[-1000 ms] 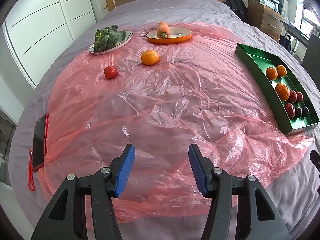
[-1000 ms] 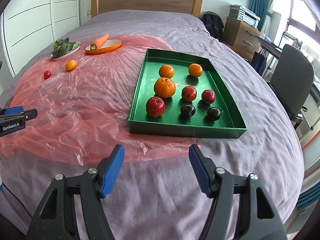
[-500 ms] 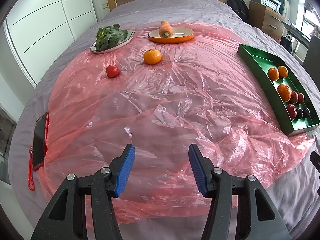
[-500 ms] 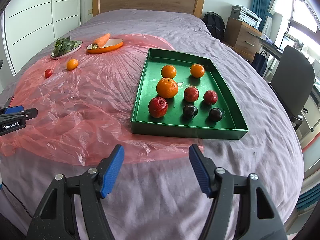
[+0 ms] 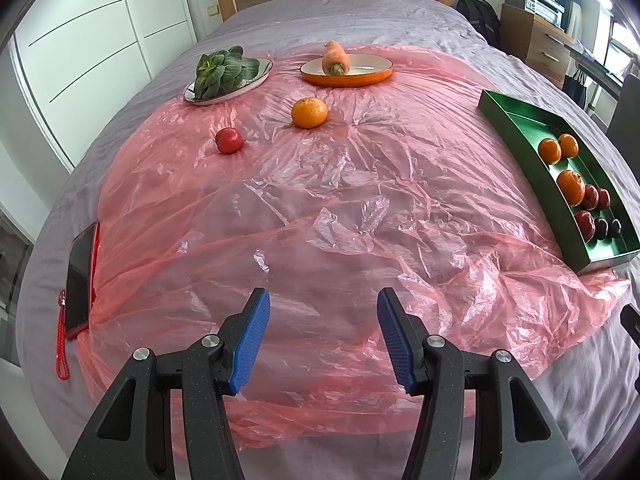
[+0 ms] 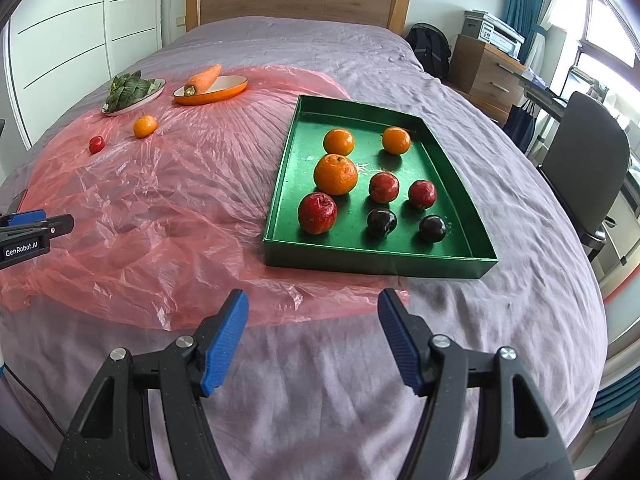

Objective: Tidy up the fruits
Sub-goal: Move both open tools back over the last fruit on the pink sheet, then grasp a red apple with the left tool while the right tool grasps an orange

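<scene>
I hold my left hand-held gripper [image 5: 323, 334] and right hand-held gripper [image 6: 313, 338] wide and empty above the bed, the loose orange [image 5: 309, 112] and red fruit [image 5: 229, 141] well beyond on crinkly plastic sheet [image 5: 320, 216], which may let them roll when nudged.

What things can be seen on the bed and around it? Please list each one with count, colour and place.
tray: 1, green, on the bed, right of the plastic sheet
oranges in tray: 3, orange, far half
red fruits in tray: 3, red, middle and near left
dark fruits in tray: 2, near-black, near row
loose orange: 1, orange, on the sheet
loose red fruit: 1, red, on the sheet, left of the orange
carrot: 1, orange, on an orange dish
leafy greens: 1 bunch, green, on a pale plate
plastic sheet: 1, pink, over the bed
phone: 1, red case, left edge of the sheet
chair: 1, dark, right of the bed
left claw: open, empty
right claw: open, empty
</scene>
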{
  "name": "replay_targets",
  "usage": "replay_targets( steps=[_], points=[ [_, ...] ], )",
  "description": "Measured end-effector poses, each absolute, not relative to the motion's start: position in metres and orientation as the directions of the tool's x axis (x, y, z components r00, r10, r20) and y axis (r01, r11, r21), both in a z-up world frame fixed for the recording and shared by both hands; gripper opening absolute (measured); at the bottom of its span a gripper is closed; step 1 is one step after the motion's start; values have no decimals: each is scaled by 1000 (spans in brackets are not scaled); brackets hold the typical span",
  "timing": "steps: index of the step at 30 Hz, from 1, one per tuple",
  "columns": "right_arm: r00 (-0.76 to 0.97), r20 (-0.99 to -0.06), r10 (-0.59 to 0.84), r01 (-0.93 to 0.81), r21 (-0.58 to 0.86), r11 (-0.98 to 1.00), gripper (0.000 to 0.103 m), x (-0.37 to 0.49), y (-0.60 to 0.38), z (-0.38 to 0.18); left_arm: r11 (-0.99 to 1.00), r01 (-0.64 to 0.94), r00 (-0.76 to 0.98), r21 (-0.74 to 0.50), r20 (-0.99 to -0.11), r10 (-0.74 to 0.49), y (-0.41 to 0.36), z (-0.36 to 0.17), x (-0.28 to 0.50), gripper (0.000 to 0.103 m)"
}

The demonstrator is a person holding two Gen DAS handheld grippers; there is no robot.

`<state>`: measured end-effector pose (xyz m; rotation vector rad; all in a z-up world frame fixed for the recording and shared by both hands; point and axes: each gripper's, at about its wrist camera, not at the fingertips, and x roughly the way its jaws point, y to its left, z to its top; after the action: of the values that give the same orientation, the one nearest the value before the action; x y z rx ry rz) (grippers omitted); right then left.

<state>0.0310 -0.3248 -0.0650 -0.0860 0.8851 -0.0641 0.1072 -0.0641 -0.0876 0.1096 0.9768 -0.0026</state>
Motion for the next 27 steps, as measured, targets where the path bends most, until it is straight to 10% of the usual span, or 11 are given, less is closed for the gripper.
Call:
replay_targets(
  steps=[27],
  points=[
    [651, -754, 88, -245, -99, 964, 103, 80, -246, -55, 999, -38, 608, 36, -792, 51, 12, -82, 133, 50]
  ],
)
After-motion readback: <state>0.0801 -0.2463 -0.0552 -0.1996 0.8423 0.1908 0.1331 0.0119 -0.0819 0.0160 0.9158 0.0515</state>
